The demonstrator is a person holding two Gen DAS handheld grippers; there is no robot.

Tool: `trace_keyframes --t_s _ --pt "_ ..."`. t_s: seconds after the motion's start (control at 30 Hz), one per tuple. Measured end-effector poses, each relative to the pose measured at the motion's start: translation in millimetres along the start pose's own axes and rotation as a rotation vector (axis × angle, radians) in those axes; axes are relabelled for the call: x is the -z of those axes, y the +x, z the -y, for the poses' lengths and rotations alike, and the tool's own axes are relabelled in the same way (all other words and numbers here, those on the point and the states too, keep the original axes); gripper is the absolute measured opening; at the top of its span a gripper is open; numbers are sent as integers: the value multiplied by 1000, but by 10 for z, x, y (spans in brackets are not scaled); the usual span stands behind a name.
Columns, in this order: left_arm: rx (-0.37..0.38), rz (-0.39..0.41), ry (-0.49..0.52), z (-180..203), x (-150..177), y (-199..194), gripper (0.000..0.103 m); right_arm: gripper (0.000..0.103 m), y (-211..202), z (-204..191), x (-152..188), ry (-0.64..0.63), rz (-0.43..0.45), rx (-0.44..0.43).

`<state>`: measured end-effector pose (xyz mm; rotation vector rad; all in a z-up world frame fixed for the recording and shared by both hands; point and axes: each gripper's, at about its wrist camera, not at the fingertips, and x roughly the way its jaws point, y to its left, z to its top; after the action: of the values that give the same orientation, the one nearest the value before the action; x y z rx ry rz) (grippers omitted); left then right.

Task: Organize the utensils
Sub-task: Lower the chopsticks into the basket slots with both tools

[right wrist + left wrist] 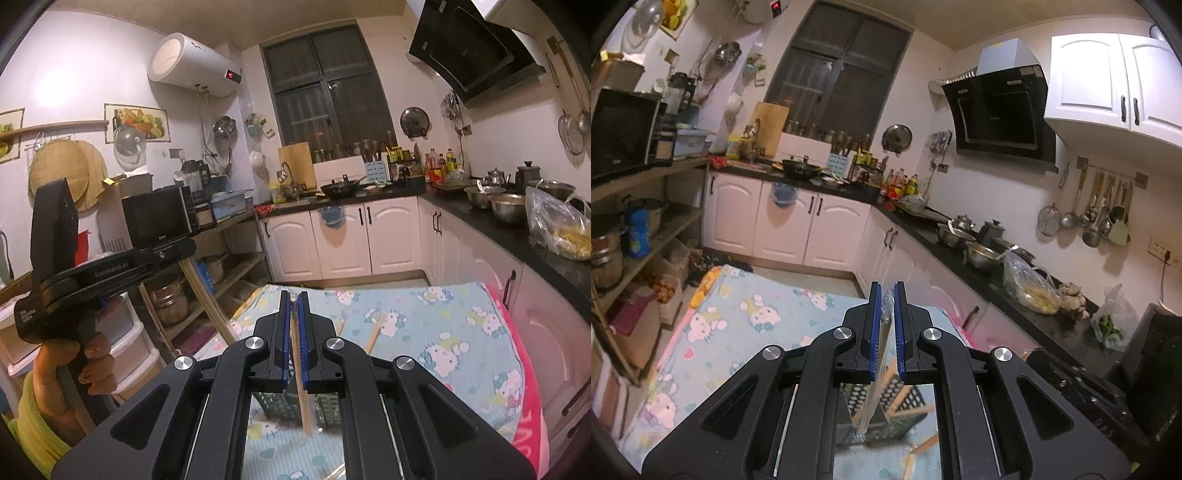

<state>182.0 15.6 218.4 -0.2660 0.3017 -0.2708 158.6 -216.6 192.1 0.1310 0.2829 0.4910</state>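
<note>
- While both grippers are hovering above the basket (280,406), the left gripper (887,295) is pinching a thin, shiny, plastic-wrapped utensil (882,339); the right gripper (291,302) is clamping a wooden chopstick (304,406).
- Both pieces are looking light, stiff and slippery, so gripping mid-shaft is likely steadiest.
- Loose chopsticks (373,338) are lying beyond the basket on the cartoon-cat cloth (443,332).
- Gripper bodies are hiding most of the basket; what the wrapped utensil is stays unclear.
</note>
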Motion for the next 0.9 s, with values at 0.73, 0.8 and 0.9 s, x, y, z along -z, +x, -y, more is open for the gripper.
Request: trace_keyframes --t_s 0.73,0.8,0.9 --pt "-68 39 -47 -311 9 315 2 4 495 -126 -294 -17 39 -6" --pt "-68 39 -45 -319 11 333 2 4 561 -116 -281 -19 34 4" --pt "-67 34 -47 -328 22 359 2 4 652 -86 -238 -13 21 9"
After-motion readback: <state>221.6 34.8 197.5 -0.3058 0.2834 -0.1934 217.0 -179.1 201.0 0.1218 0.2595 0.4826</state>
